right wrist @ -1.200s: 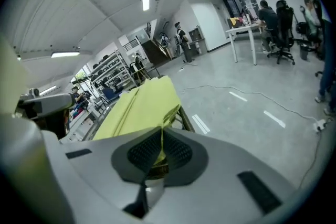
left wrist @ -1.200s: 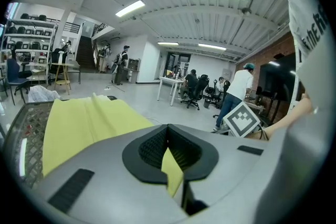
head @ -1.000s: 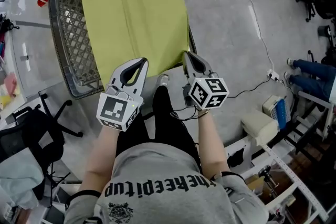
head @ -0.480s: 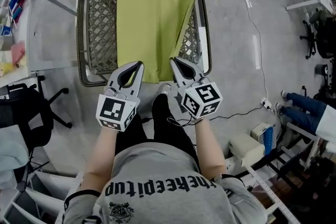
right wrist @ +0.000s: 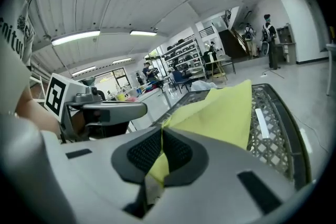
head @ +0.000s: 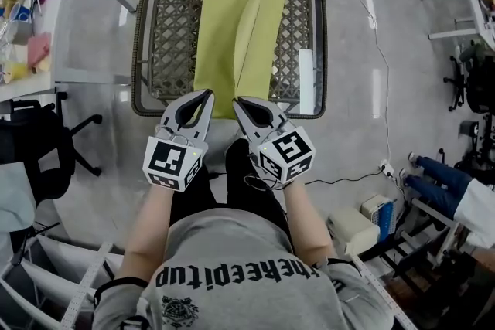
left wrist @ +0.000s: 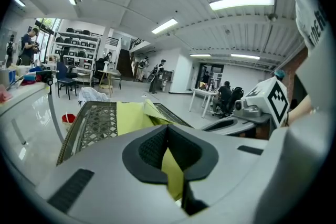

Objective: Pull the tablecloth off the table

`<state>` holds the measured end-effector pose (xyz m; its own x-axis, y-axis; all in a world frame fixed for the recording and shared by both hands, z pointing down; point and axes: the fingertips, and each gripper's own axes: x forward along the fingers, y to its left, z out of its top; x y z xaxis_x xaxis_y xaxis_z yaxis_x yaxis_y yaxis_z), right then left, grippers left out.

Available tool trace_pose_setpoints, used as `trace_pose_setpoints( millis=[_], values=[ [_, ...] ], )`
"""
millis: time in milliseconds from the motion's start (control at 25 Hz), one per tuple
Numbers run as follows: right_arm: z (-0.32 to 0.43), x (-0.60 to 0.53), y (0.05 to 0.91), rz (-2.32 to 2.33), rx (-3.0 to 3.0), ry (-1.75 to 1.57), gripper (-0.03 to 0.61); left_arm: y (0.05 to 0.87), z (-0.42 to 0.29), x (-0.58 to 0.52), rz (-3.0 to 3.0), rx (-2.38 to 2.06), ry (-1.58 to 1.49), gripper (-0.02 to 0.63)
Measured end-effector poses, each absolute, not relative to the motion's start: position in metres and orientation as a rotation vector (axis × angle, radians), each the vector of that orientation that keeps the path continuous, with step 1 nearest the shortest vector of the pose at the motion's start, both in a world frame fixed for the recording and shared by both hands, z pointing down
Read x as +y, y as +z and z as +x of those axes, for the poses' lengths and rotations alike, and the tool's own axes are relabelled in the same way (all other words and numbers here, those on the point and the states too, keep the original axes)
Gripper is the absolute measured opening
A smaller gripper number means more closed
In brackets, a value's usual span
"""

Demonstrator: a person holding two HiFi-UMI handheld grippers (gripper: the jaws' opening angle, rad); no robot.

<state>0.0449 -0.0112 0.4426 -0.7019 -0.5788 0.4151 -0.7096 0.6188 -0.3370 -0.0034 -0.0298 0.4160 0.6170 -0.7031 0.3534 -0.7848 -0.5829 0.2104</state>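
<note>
Pulling looked like the step in hand. Head view: the left hand-held gripper (head: 204, 94) and right hand-held gripper (head: 237, 101) sat side by side at the near rim of the lattice tabletop (head: 164, 27), each at the near edge of the yellow-green tablecloth (head: 224, 19). The cloth ran down the middle of the tabletop as a narrowed strip, with its right side folded up and inward and mesh bare on both sides. To do this well, I'd judge both grips needed to be firm and drawn together toward the body, low and even, so the cloth wouldn't catch on the mesh or rim.

Left gripper view: jaws were closed, with a fold of cloth pinched between the pads. The rest stretched ahead over the tabletop, and the other gripper showed at the right.

Right gripper view: jaws were likewise closed on a cloth corner. The raised fold rose just ahead of the tips, lattice beyond and to the right.
</note>
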Motion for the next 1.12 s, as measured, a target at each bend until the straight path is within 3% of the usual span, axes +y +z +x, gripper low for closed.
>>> trace_pose_setpoints(
  millis=[600, 760, 1120],
  values=[
    [0.013, 0.013, 0.459, 0.941, -2.541, 0.709, 0.018, 0.415, -0.013, -0.028, 2.508, -1.175, 0.322, 0.014],
    [0.002, 0.025, 0.469, 0.854, -2.516, 0.727, 0.117, 0.415, -0.012, -0.029, 2.514, -1.170, 0.321, 0.014],
    [0.024, 0.013, 0.472, 0.976, -2.490, 0.766, 0.107, 0.422, -0.020, -0.031, 2.503, -1.186, 0.330, 0.014]
  ],
)
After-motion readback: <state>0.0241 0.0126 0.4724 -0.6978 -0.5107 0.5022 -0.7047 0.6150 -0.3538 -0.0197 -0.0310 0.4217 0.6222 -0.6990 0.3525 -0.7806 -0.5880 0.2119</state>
